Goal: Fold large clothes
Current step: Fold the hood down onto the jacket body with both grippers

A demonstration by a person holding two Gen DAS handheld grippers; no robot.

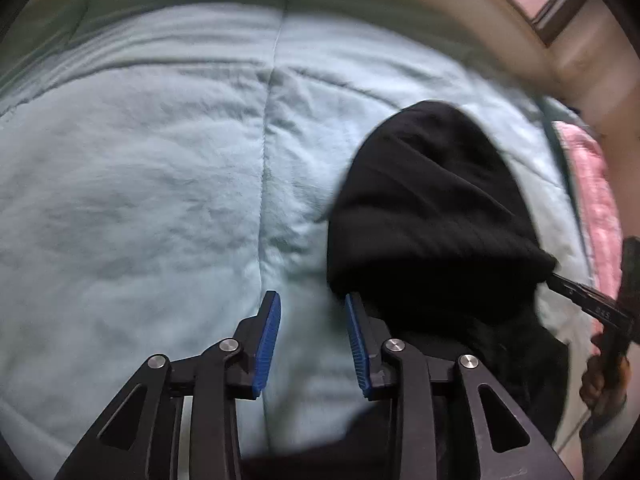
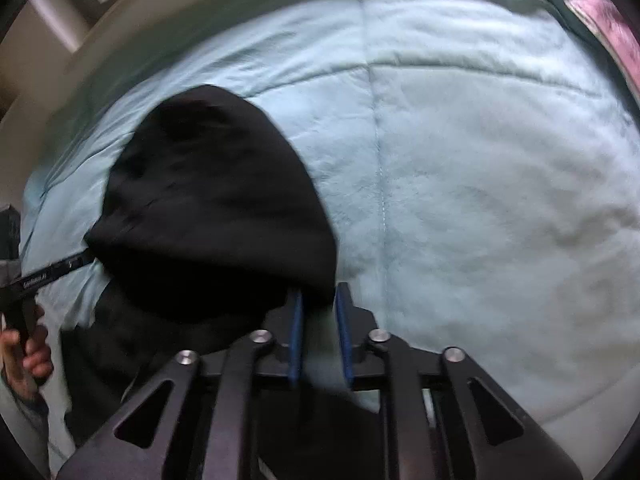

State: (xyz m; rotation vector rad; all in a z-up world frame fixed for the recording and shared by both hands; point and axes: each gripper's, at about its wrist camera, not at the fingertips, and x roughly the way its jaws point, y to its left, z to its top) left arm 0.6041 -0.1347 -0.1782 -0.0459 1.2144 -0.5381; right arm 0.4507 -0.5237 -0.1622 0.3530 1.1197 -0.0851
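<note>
A black garment (image 1: pixel 436 216) lies bunched on a pale mint quilt (image 1: pixel 160 184). In the left wrist view my left gripper (image 1: pixel 313 304) is open, its blue pads (image 1: pixel 269 340) apart, the right pad against the garment's left edge with nothing between the jaws. My right gripper shows at the far right of that view, its fingers (image 1: pixel 576 292) reaching into the garment's right edge. In the right wrist view the garment (image 2: pixel 216 208) sits left of centre. My right gripper (image 2: pixel 319 300) has its jaws partly apart with a corner of black cloth between the tips. The left gripper's finger (image 2: pixel 52 272) enters the cloth from the left.
The quilt (image 2: pixel 480 184) covers a bed and has stitched seams. A pink blanket (image 1: pixel 596 200) lies at the bed's right side. A beige wall and a window (image 1: pixel 560 4) are behind. A hand (image 2: pixel 28 352) holds the other gripper's handle.
</note>
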